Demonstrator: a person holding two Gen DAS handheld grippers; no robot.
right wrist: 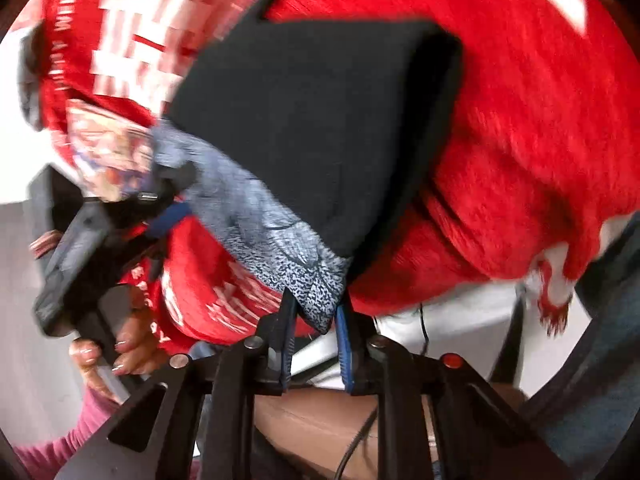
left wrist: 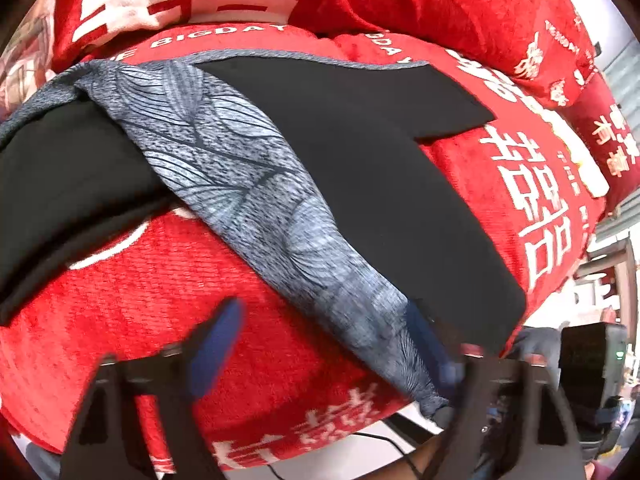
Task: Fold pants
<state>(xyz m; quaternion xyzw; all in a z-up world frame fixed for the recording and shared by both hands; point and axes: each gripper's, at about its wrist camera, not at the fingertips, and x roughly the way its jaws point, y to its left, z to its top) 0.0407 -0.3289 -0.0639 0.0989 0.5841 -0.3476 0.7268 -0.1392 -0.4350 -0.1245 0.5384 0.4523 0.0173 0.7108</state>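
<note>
Underneath, red blanket [left wrist: 168,280]; pillows [left wrist: 440,0] behind.

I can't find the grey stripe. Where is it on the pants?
In the left wrist view, the grey stripe runs slantwise across the black pants on the red blanket; the right claw pinches its end.

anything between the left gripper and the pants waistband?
Nothing visible. The left gripper stands open over the red blanket, one of its fingers already at the grey waistband of the pants. The right gripper is shut on that band's other end.
</note>
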